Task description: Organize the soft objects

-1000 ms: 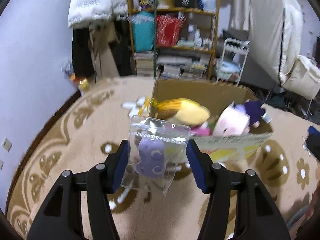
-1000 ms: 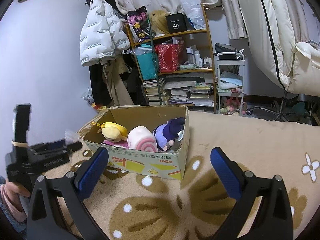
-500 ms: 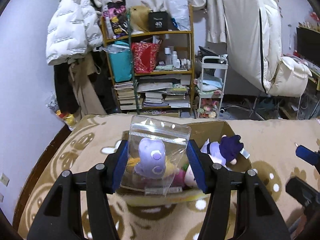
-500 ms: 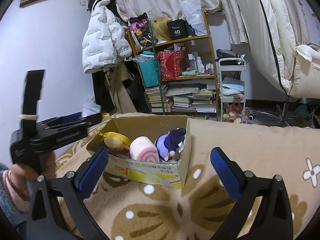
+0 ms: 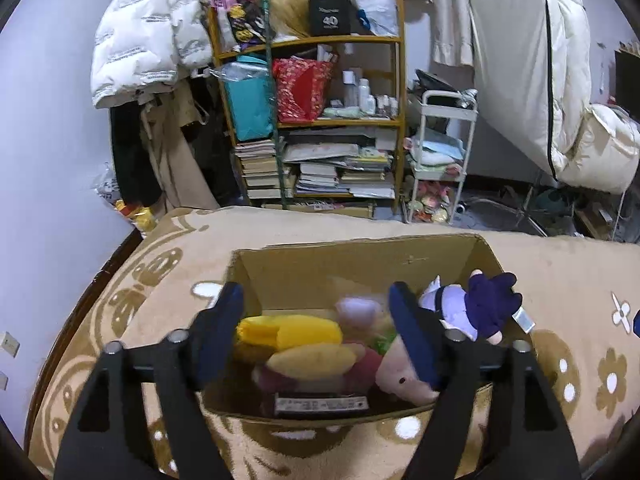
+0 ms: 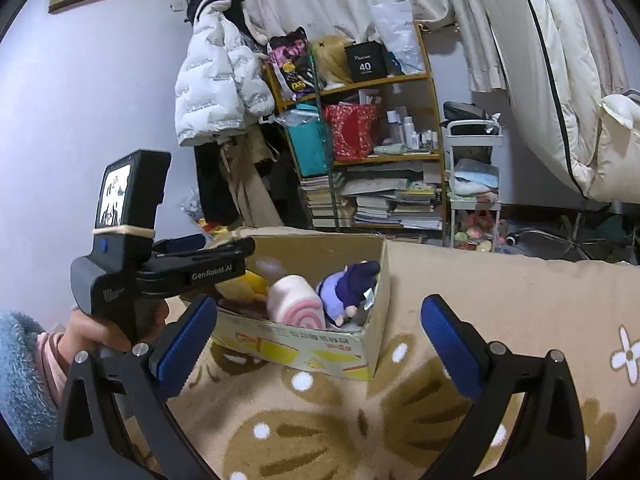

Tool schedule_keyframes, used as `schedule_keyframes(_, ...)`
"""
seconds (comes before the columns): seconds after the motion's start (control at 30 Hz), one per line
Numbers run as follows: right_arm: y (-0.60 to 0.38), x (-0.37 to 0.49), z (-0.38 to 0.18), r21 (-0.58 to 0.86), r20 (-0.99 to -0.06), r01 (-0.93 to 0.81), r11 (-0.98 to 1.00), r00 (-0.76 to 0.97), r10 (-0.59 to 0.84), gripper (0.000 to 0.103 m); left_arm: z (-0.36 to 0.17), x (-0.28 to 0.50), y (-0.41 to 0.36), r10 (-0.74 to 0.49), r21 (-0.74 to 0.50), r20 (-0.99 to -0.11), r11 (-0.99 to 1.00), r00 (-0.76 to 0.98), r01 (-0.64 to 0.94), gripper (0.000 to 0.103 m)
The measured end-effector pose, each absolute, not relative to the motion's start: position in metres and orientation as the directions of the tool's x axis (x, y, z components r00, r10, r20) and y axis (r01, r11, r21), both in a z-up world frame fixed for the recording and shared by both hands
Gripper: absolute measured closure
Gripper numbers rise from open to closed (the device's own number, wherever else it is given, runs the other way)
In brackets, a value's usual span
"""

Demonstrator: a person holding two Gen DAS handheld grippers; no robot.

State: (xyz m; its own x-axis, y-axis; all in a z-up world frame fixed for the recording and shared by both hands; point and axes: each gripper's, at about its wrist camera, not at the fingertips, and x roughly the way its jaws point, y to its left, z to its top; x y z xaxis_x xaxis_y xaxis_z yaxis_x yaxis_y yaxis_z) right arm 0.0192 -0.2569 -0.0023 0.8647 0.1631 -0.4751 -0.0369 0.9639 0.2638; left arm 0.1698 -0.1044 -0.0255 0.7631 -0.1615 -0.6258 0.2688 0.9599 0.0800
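Note:
An open cardboard box [image 5: 360, 264] [image 6: 320, 350] sits on the beige patterned rug. It holds a yellow plush [image 5: 292, 332], a pink roll plush [image 6: 294, 304] and a dark-haired purple doll [image 5: 476, 304] [image 6: 352, 284]. A blurred pale purple toy in a clear bag [image 5: 358, 308] [image 6: 268, 266] is falling into the box. My left gripper [image 5: 316, 324] is open and empty over the box's near edge; it also shows in the right wrist view [image 6: 204, 252]. My right gripper [image 6: 318, 340] is open and empty, in front of the box.
A cluttered wooden shelf [image 5: 316, 120] with books and bags stands behind the rug, with a white trolley [image 5: 440, 160] to its right. A white jacket [image 5: 144, 36] hangs at left. A folded white mattress [image 5: 532, 60] leans at right.
My left gripper moved forward over the box and opened, letting go of the bagged purple toy, which drops into the box. My right gripper stayed nearly still.

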Motion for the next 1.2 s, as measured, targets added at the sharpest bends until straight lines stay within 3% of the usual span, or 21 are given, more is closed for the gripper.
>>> schedule_keyframes(0.2, -0.259, 0.016, -0.002, 0.272, -0.471, -0.023, 0.962, 0.868, 0.155, 0.0, -0.013, 0.16, -0.074, -0.139, 0.042, -0.621, 0.977, 0.771, 0.21, 0.019)
schedule_keyframes(0.3, -0.259, 0.011, 0.003, 0.265, -0.458, -0.022, 0.964, 0.877, 0.146, 0.0, -0.005, 0.144, -0.059, -0.129, 0.048, -0.597, 0.98, 0.792, 0.196, 0.007)
schedule_keyframes(0.53, -0.254, -0.004, 0.014, 0.237, -0.434, -0.037, 0.971, 0.89, 0.139, 0.0, 0.015, 0.087, -0.034, -0.05, 0.137, -0.513, 0.981, 0.857, 0.14, 0.003)
schedule_keyframes(0.87, -0.243, -0.026, 0.028, 0.191, -0.404, -0.057, 0.98, 0.905, 0.131, 0.0, 0.04, 0.012, -0.024, -0.096, 0.147, -0.438, 0.973, 0.894, 0.176, 0.001)
schedule_keyframes(1.2, -0.244, -0.048, 0.031, 0.148, -0.39, -0.024, 0.989, 0.917, 0.08, 0.0, 0.029, -0.017, -0.023, -0.131, 0.157, -0.399, 0.965, 0.908, 0.209, 0.001)
